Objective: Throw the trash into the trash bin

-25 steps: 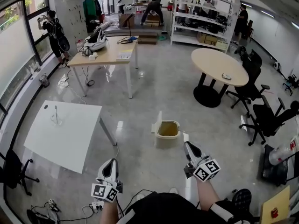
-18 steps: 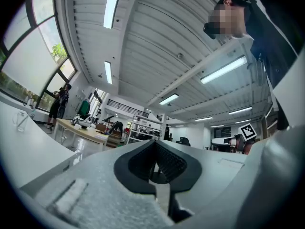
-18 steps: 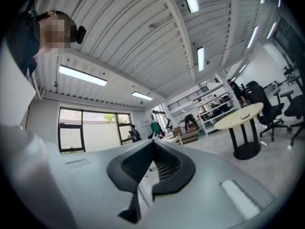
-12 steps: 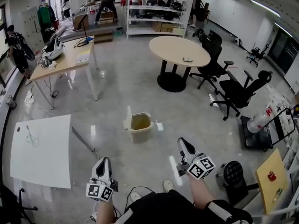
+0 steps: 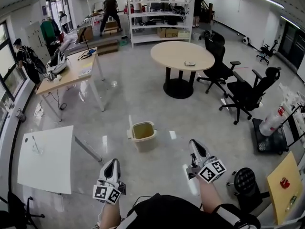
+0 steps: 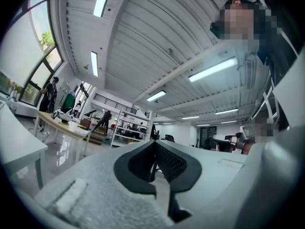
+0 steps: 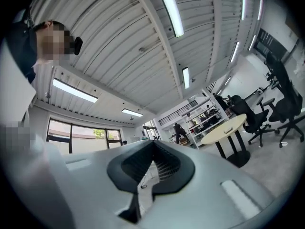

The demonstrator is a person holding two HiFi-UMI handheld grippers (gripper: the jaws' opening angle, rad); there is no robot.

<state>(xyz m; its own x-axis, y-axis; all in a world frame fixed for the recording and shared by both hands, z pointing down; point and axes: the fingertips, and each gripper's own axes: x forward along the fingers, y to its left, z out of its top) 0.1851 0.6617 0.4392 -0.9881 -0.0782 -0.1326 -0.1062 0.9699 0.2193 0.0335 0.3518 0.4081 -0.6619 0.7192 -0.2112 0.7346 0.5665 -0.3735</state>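
Observation:
The beige trash bin (image 5: 143, 136) stands on the grey floor with its lid tipped up at its left side, and its inside looks yellowish. Both grippers hang low in the head view, nearer to me than the bin. My left gripper (image 5: 113, 163) is below and left of the bin, my right gripper (image 5: 194, 144) below and right of it. In the left gripper view the left gripper (image 6: 155, 145) has its jaws together with nothing between them. The right gripper (image 7: 153, 145) looks the same in its own view. I see no trash in either one.
A white table (image 5: 45, 159) stands at the left, a wooden desk (image 5: 71, 70) behind it and a round table (image 5: 183, 55) beyond the bin. Black office chairs (image 5: 243, 92) stand at the right. A black round thing on a stand (image 5: 245, 180) sits by my right arm. People stand far back.
The head view has swung right: the bin and the round table have shifted left in the picture. Both grippers have travelled along with me and stay shut and empty.

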